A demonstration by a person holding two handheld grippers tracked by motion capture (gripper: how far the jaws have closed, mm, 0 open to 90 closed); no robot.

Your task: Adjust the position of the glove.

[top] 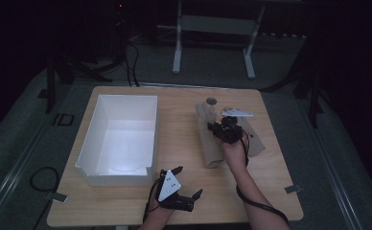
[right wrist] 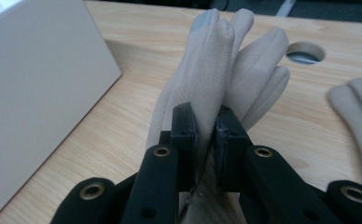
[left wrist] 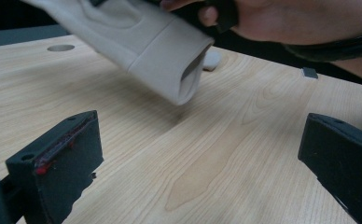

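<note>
Meanwhile, right gripper (right wrist: pixel 206 140) pinches a beige glove (right wrist: pixel 216 70) beside the white box (top: pixel 122 139); left gripper (top: pixel 186 184) spread near the table edge (top: pixel 174 221).

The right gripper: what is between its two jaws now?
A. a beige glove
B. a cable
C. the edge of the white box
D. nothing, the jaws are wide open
A: in the right gripper view the right gripper is pinching the fabric of a beige glove between its jaws.
</note>
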